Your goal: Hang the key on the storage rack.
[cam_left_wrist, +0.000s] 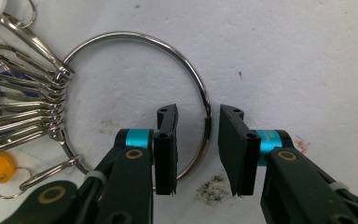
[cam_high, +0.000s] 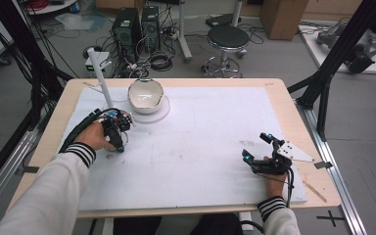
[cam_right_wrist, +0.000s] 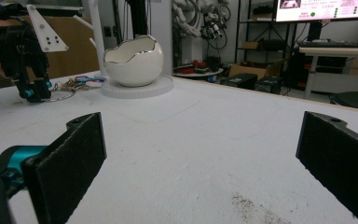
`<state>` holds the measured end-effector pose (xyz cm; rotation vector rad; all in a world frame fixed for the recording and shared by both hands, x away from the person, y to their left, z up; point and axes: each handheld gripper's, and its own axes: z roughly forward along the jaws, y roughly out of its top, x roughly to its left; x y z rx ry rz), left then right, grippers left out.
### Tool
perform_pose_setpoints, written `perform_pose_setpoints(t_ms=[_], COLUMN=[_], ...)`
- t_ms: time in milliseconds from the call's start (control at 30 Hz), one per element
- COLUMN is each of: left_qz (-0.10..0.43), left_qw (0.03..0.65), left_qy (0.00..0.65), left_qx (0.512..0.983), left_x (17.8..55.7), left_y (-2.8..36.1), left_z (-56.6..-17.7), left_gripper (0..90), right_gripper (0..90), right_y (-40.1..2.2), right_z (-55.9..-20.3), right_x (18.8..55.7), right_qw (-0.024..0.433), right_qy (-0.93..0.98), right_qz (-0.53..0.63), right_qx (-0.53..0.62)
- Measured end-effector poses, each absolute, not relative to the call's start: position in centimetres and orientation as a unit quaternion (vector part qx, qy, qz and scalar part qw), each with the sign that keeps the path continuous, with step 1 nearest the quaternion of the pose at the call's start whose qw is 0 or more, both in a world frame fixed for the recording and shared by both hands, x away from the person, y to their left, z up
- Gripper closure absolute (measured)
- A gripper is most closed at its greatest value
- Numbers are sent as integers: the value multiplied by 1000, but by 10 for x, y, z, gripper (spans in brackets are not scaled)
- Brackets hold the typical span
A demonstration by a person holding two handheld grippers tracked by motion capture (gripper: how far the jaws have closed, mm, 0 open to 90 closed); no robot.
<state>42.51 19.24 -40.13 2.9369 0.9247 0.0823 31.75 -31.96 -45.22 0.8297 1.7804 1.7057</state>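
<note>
Your left gripper (cam_left_wrist: pixel 196 154) is released, jaws straddling the wire of the key ring (cam_left_wrist: pixel 204 100), which lies flat on the worktop (cam_high: pixel 200 147) beside the egg-shaped bowl (cam_high: pixel 146 96). The wire runs lengthwise between the jaws. Your right gripper (cam_high: pixel 260 155), also released, sits well apart.

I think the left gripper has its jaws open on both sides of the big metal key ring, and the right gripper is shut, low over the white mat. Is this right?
One part is wrong: the right gripper is open, not shut; the right gripper view shows its jaws wide apart over the white mat. The left gripper does have its open jaws either side of the key ring.
</note>
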Motion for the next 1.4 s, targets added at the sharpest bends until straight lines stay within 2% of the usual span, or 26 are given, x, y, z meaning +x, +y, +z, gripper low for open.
perform_pose_setpoints(t_ms=[833,1167,1400], left_qz=[15,19,40], left_qw=[23,24,43], left_qy=[315,310,303], left_qx=[949,950,951], left_x=[426,425,422], left_y=[188,188,191], left_z=[-403,-403,-395], left_gripper=[837,850,851], right_gripper=[10,10,10], right_y=[-320,-320,-320], right_z=[-452,-452,-452], right_x=[317,318,318], right_qw=[267,267,269], right_qy=[659,659,659], right_qz=[632,632,631], right_qx=[307,308,309])
